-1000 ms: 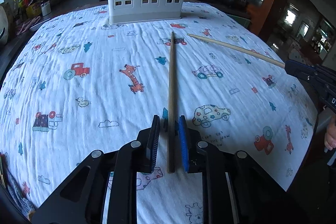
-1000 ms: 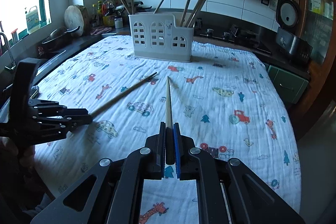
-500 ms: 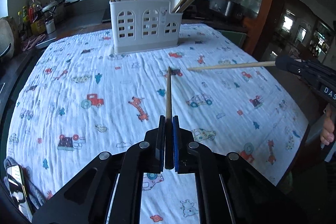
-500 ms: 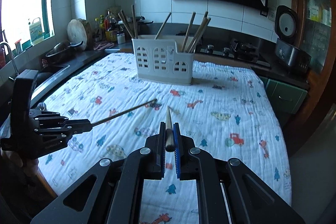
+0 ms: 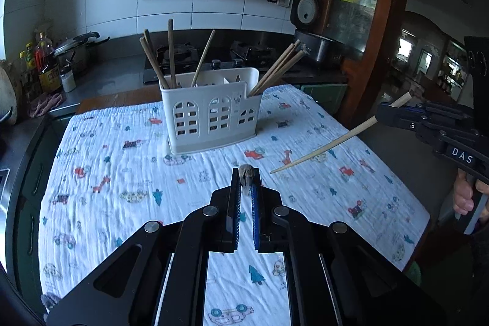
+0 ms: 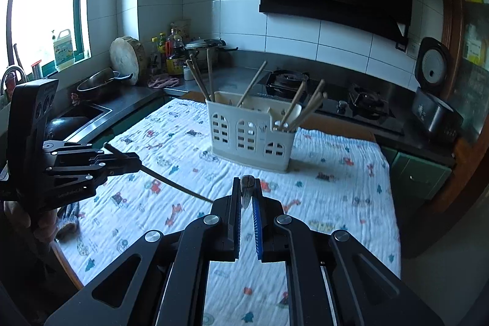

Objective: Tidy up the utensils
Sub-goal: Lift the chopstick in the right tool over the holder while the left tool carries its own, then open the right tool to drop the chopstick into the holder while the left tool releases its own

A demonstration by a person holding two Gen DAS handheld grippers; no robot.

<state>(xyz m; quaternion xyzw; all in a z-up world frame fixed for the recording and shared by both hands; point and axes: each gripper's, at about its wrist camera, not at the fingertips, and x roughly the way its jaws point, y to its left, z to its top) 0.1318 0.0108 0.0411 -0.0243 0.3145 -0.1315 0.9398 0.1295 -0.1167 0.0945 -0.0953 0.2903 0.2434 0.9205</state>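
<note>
A second ago both chopsticks lay along the patterned cloth [image 5: 128,161]; now both are lifted clear of it and tipped steeply, so each wrist camera sees its own stick almost end-on. My left gripper [image 5: 245,182] is clamped on the dark chopstick [image 6: 171,181], which in the right wrist view slopes from those jaws down toward the cloth with its tip low, near or on the fabric; I cannot tell which. My right gripper [image 6: 247,191] is clenched on the pale chopstick [image 5: 324,148], which the left wrist view shows slanting tip-down above the cloth, thick end protruding behind the jaws. The white utensil holder [image 5: 211,118] stands upright at the far side of the table, well apart from both sticks, with several chopsticks already leaning in its left and right compartments. I judge the pickup complete and the carry to the holder not yet begun in earnest. Limits of inspection: from each gripper's own camera only the butt end of its stick shows between the pads; the holder's interior floor is hidden behind its front wall; the middle compartment's contents are hard to separate from the neighbours.
</note>
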